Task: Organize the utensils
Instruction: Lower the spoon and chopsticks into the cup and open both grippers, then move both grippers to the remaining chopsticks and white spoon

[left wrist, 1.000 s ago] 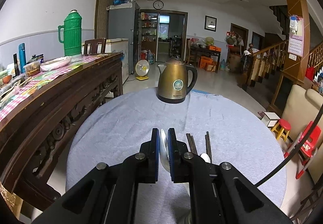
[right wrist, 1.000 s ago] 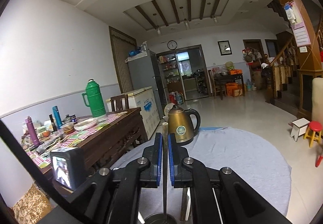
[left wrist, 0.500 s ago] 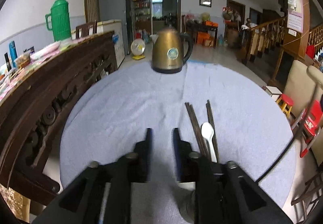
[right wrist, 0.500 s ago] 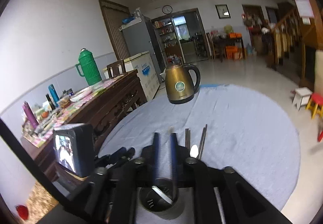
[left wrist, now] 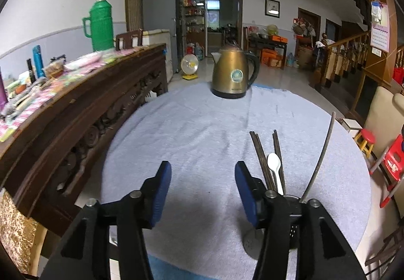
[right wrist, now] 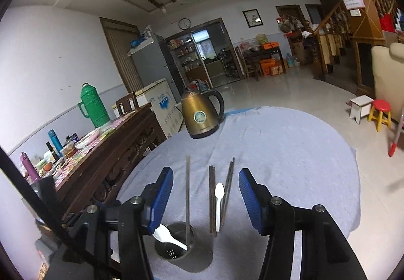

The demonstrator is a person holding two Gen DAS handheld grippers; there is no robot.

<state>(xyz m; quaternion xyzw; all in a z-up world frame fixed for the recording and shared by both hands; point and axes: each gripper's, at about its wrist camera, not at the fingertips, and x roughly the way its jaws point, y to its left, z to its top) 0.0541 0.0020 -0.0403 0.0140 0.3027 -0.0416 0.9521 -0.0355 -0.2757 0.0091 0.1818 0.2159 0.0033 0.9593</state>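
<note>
A metal utensil holder (right wrist: 176, 242) stands on the blue-grey tablecloth near the front edge. A white spoon (right wrist: 168, 235) and one dark chopstick (right wrist: 187, 194) stand in it. Several dark chopsticks (right wrist: 212, 199) and another white spoon (right wrist: 219, 194) lie flat on the cloth beyond it. My right gripper (right wrist: 205, 197) is open and empty above the holder. My left gripper (left wrist: 200, 191) is open and empty to the left of the holder (left wrist: 293, 227); the loose chopsticks (left wrist: 262, 156) and spoon (left wrist: 274, 166) lie to its right, and the standing chopstick (left wrist: 322, 153) leans out of the holder.
A gold electric kettle (left wrist: 233, 72) stands at the far side of the round table (left wrist: 197, 128). A dark carved wooden sideboard (left wrist: 75, 113) with a green thermos (left wrist: 101, 24) and clutter runs along the left. Red stools (right wrist: 381, 110) and a cream chair (left wrist: 383, 113) stand to the right.
Both grippers opened: the left let go of a white spoon and the right let go of a chopstick; both now stand in the holder. Both grippers have pulled back from it.
</note>
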